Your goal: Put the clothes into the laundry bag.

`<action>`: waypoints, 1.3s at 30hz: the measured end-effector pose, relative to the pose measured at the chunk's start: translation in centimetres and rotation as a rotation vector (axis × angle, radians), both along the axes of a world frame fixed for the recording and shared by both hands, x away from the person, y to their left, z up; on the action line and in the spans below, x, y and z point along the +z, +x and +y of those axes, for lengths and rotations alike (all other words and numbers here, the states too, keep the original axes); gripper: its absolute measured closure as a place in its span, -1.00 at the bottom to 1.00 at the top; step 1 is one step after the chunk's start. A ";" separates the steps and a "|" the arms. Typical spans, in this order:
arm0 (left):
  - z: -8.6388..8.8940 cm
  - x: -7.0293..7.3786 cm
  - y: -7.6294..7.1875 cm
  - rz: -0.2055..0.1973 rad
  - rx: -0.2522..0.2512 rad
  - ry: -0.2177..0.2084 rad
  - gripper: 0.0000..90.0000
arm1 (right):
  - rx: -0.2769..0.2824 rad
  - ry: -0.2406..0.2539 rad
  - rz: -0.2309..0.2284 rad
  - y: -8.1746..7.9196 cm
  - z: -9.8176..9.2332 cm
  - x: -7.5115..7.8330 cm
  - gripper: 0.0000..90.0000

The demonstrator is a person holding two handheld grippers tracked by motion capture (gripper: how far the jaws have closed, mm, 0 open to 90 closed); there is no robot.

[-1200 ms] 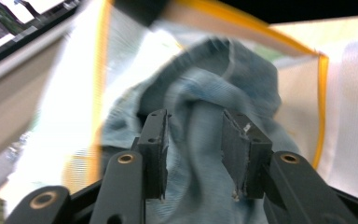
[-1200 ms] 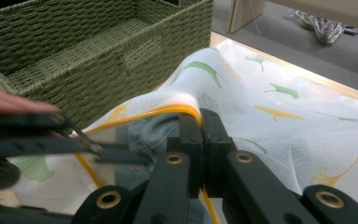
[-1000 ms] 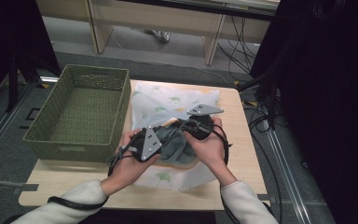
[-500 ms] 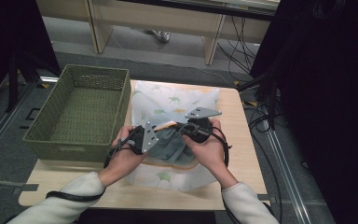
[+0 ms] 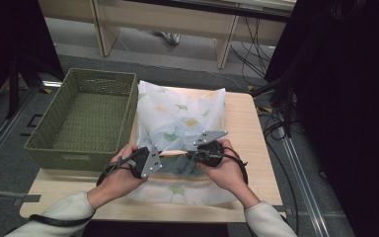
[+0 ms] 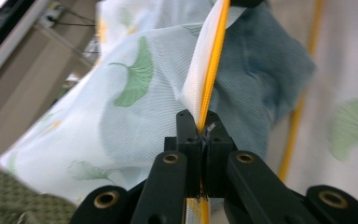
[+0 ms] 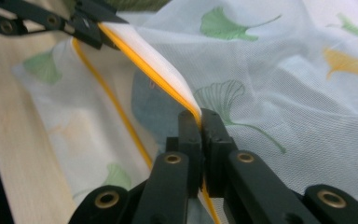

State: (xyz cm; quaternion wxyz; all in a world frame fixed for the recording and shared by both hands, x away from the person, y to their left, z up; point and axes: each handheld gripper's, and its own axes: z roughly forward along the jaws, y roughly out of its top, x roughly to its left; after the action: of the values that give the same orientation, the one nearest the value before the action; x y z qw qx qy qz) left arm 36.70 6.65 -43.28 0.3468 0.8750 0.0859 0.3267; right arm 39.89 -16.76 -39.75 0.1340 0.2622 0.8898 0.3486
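A white mesh bag (image 5: pixel 182 113) printed with ginkgo leaves lies on the table, its mouth trimmed in yellow (image 6: pixel 212 70). A blue-grey garment (image 5: pixel 177 165) sits in the mouth of the bag, between my hands. My left gripper (image 5: pixel 164 158) is shut on the yellow rim (image 6: pixel 200 128). My right gripper (image 5: pixel 191 157) is shut on the same rim (image 7: pixel 199 116), a short way along. The rim (image 7: pixel 144 65) runs taut from one gripper to the other, raised over the garment (image 7: pixel 156 112). The left gripper (image 7: pixel 93 25) also shows at the top left of the right gripper view.
A green woven basket (image 5: pixel 79 148) stands empty at the left, touching the bag's side. The wooden table (image 5: pixel 256 148) has bare room to the right of the bag. Cables lie on the floor beyond the right edge.
Both hands have come down and toward the near edge and spread apart. The garment, earlier bunched high between the grippers, now lies lower under the stretched rim.
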 end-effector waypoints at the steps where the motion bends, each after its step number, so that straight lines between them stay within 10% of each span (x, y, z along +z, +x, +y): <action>1: 0.0 -0.2 -0.2 0.008 -0.020 0.012 0.94 | 0.018 -0.018 0.008 -0.1 0.0 -0.3 0.98; 10: 0.1 -1.9 -1.1 0.089 -0.146 0.145 0.93 | 0.150 -0.158 0.126 -1.0 0.5 -3.2 1.00; 13: 0.2 -1.4 -1.2 0.064 -0.102 0.101 0.74 | 0.136 -0.138 0.112 -0.8 0.5 -2.9 1.00; 19: -1.6 0.2 -3.5 -0.027 -0.143 -0.132 0.42 | -0.021 0.032 -0.001 -0.1 -0.4 -0.1 1.00; 23: -4.4 -1.3 -4.1 0.036 -0.189 -0.083 0.17 | -0.056 0.059 -0.026 0.3 -0.1 0.7 1.00; 29: -7.7 -5.0 -1.6 0.123 -0.097 -0.010 -0.44 | -0.076 0.061 -0.028 0.4 0.2 0.6 1.00; 35: -9.4 -6.5 0.8 0.146 -0.014 0.030 -0.22 | -0.097 0.068 -0.017 0.7 -0.1 0.5 1.00; 39: -9.9 -6.7 1.4 0.178 0.010 -0.036 0.10 | -0.108 0.074 -0.012 0.6 -0.2 0.5 1.00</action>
State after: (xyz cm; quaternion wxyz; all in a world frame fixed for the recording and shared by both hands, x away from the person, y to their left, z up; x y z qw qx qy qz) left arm 38.05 -3.30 -49.98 0.3518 0.8937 0.1266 0.2479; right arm 40.49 -16.96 -39.25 0.1484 0.3126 0.8600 0.3750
